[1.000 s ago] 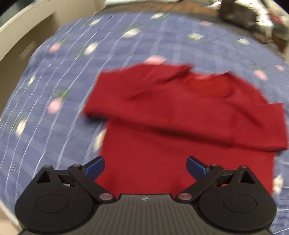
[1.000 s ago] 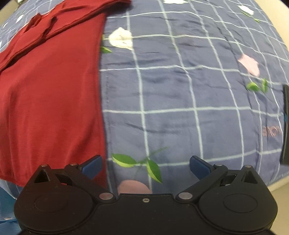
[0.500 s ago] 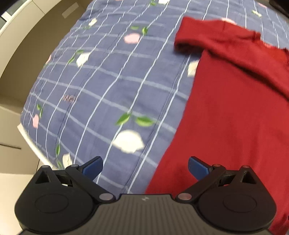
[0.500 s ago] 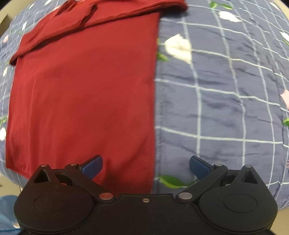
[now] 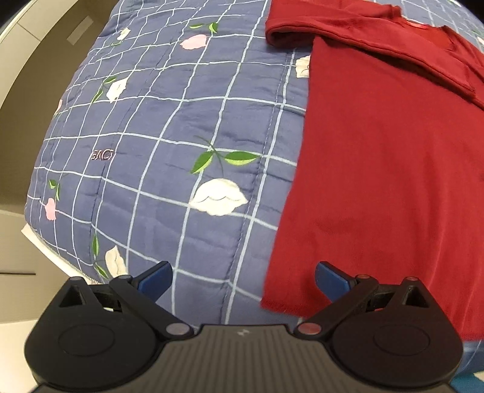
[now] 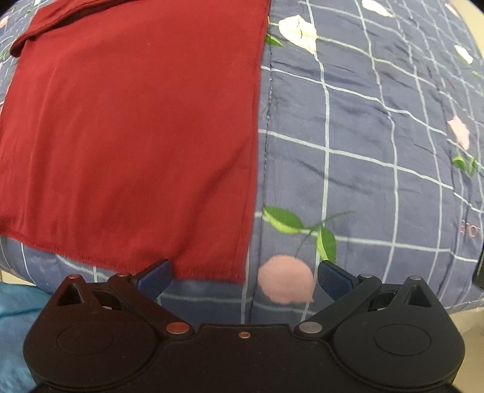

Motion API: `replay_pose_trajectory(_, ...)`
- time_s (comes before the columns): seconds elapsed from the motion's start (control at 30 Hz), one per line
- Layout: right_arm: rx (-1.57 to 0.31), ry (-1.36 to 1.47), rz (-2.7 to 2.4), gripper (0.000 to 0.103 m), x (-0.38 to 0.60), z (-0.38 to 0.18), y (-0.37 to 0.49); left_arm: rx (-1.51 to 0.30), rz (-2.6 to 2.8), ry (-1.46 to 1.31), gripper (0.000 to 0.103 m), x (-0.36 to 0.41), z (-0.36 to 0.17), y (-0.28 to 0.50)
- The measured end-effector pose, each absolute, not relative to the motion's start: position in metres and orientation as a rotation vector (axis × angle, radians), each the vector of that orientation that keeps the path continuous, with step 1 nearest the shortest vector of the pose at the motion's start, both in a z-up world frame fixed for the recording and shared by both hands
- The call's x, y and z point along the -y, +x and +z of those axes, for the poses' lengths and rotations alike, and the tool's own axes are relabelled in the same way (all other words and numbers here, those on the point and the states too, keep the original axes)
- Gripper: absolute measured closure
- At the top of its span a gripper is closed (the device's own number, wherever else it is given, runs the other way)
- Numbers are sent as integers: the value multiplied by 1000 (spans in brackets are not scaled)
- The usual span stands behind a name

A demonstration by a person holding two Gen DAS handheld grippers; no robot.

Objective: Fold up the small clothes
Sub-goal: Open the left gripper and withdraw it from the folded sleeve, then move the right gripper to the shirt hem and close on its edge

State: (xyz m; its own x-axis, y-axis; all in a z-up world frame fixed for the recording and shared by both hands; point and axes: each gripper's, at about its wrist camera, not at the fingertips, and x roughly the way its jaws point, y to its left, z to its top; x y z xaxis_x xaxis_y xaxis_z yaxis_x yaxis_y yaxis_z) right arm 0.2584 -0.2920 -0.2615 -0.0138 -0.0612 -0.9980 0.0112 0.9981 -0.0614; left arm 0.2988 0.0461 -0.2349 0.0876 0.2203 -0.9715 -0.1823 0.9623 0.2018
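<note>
Nearest to us, our left gripper [image 5: 243, 279] hovers with its blue fingers [image 5: 154, 276] spread wide apart and nothing between them, just over the near left corner of the red shirt [image 5: 387, 169]. Our right gripper [image 6: 245, 278] is likewise spread wide and empty, poised at the shirt's [image 6: 136, 127] near right corner, with the hem's corner lying between its fingers [image 6: 332, 278] beside a pink flower [image 6: 286, 278] printed on the quilt. The shirt lies flat on the blue checked quilt [image 5: 169, 127] that covers the bed, its bottom hem close to the bed's near edge. Farther away, the sleeves [image 5: 363, 27] are folded across the shirt's upper part, one cuff ending past the left side of the body. Beyond the quilt's left edge we see a beige surface [image 5: 39, 60].
</note>
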Motion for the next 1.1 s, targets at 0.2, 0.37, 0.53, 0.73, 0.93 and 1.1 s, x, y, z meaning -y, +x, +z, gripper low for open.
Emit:
replay_pose_trajectory(0.2, -1496, -186, -55, 1, 280, -248, 202, -1394, 246, 63, 1, -61, -206, 269)
replay_pose_trajectory(0.37, -1460, -195, -126, 1, 299, -248, 147, -1346, 220, 96, 1, -71, -194, 243)
replay_pose_trajectory(0.53, -1434, -253, -146, 1, 283, -245, 110, -1342, 164, 164, 1, -65, -201, 220)
replay_pose_trajectory(0.73, -1345, -573, -33, 1, 254, -255, 106, -1296, 64, 283, 1, -45, -191, 197)
replay_pose_trajectory(0.93, -1292, -745, 0, 1, 246, -264, 119, -1230, 39, 304, 0, -41, -163, 189)
replay_pose_trajectory(1.1, -1191, -785, 52, 1, 236, -258, 121, -1212, 46, 358, 0, -31, -174, 192)
